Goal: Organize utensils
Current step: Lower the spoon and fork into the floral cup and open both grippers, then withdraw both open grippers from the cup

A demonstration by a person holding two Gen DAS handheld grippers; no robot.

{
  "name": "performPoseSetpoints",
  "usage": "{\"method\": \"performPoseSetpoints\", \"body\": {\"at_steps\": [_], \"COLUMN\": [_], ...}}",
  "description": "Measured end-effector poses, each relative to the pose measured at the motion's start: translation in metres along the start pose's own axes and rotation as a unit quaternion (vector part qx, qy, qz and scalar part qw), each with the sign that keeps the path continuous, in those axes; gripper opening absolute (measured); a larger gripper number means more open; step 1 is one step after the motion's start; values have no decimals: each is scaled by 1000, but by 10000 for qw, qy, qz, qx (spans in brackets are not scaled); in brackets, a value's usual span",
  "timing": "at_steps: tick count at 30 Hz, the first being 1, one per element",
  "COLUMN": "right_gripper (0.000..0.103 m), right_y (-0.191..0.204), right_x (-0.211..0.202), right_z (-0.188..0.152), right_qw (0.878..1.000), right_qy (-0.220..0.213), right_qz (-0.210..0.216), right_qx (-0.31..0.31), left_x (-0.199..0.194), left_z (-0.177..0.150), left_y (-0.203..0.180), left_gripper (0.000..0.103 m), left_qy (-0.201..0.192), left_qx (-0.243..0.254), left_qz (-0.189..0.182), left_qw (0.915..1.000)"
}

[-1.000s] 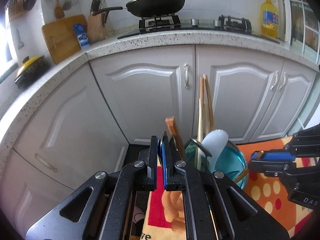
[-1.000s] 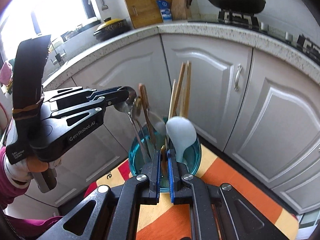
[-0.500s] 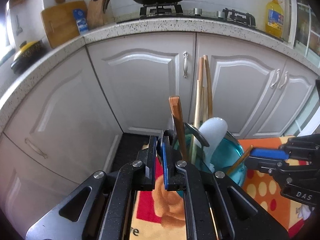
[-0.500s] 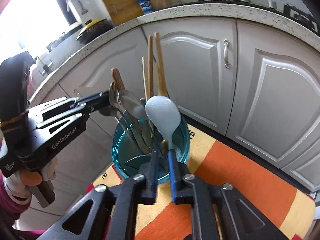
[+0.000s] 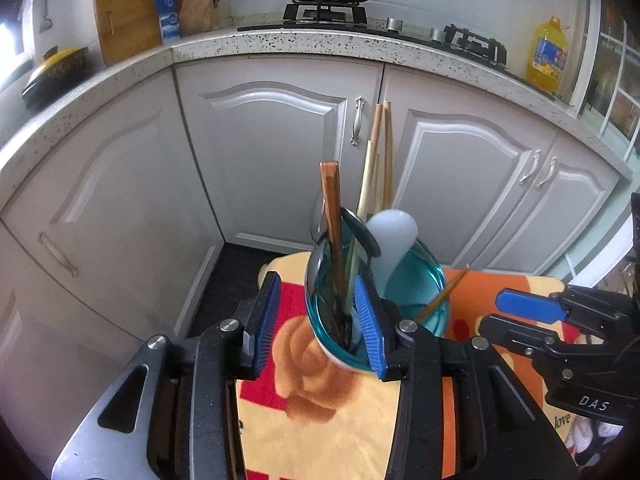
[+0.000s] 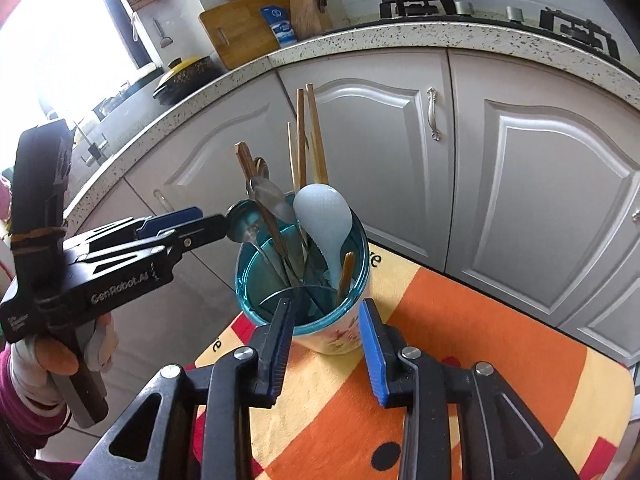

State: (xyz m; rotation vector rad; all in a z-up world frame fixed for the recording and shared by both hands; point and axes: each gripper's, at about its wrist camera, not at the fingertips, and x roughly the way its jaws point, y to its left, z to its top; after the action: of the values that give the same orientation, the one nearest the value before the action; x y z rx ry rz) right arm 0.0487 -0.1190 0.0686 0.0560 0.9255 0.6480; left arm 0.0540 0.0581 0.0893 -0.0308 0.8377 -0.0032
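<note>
Inside the teal cup (image 6: 352, 304), chopsticks (image 6: 308, 136) are standing upright, tips hidden; left gripper (image 5: 316, 320) and right gripper (image 6: 326, 344) have just been opening, jaws apart, gripping nothing.

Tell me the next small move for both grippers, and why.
Probably draw both back from the cup. The left gripper and right gripper have just been opening and grip nothing now; the spoons, chopsticks and rice paddle already stand inside.
</note>
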Motion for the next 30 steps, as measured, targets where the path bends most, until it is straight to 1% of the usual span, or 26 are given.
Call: {"method": "performPoseSetpoints", "body": {"at_steps": [5,7,9,13,25,30], "right_gripper": [36,37,40,40,42,46], "right_y": [11,16,20,25,36,40], "right_x": [-6,-9,-11,-14,-36,-44], "right_z": [-7,-9,-10,-15,-22,-23], "right_qw": [9999,9998,9996,9994,9976,9971], "right_qy": [-107,-137,-173,-214,-445,-511], "right_qz": [-65,-141,-224,-290,-526,-555], "right_qx": [32,-3,-24,2,-95,-123], "left_x": [-11,-17,-22,-33,-64,-73], "left_z": [-13,-18,-21,-28,-34,-36], "left_y": [-5,-8,-9,-10,-12,-13], "left_gripper": [37,37,37,37,37,37], "left_qy": [13,-37,-83,-151,-365,-440], "left_qx": [-82,-92,-94,-158,-237,-238], "left_qz": [13,24,31,32,68,60], "left_qw": [10000,9999,9999,9998,9990,9987]}}
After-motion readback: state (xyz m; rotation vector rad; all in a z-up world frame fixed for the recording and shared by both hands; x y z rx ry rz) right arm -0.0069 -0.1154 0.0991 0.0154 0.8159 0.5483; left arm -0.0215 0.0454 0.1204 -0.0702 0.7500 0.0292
